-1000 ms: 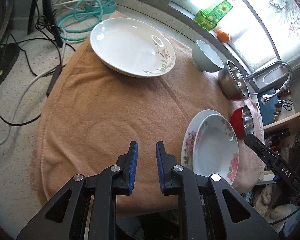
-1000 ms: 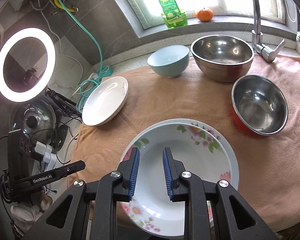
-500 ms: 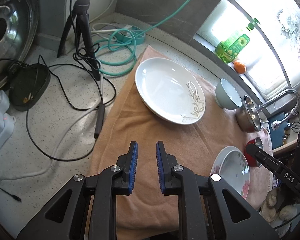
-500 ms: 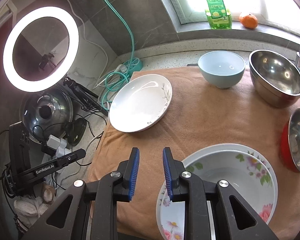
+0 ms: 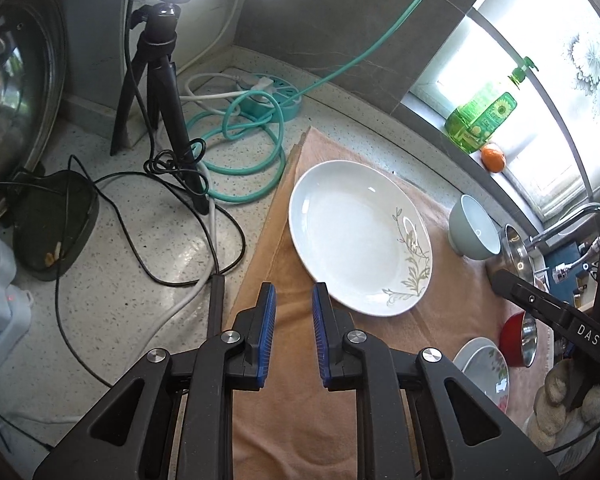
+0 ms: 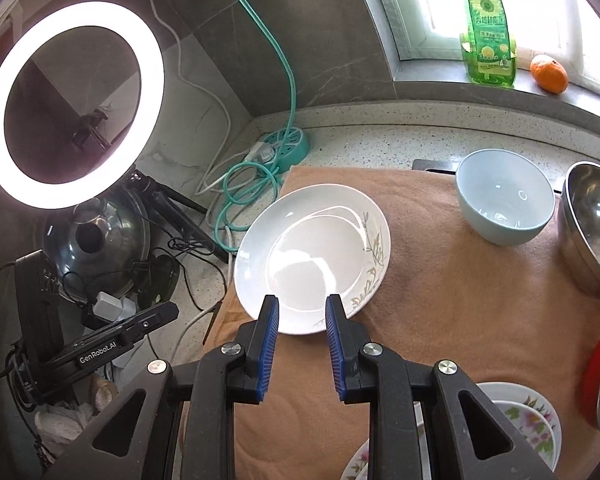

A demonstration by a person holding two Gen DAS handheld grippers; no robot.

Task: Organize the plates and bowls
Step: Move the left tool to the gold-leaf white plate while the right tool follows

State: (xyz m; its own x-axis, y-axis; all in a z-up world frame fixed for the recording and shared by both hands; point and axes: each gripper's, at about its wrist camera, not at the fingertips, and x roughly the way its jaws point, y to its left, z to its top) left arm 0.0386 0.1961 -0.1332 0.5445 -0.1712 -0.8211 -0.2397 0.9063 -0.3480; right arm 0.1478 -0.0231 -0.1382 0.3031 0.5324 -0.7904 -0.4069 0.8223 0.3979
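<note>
the towel [image 6: 440, 312] is soft and could bunch under a sliding rim. the white plate [image 6: 312, 258] lies on its left end; both my claws, left [image 5: 294, 312] and right [image 6: 302, 320], hang narrowly parted, empty. that gap might knock the rim instead of straddling it.

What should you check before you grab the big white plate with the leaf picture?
1. White plate lies flat on the tan towel, nothing on it: ok.
2. Right gripper has nothing between its jaws: ok.
3. Left gripper has nothing between its jaws: ok.
4. Right gripper lined up with the plate's near rim: ok; touching it: cannot tell.
5. Gap wide enough for the rim: cannot tell.
6. Blue bowl stands apart from the plate: ok.
</note>
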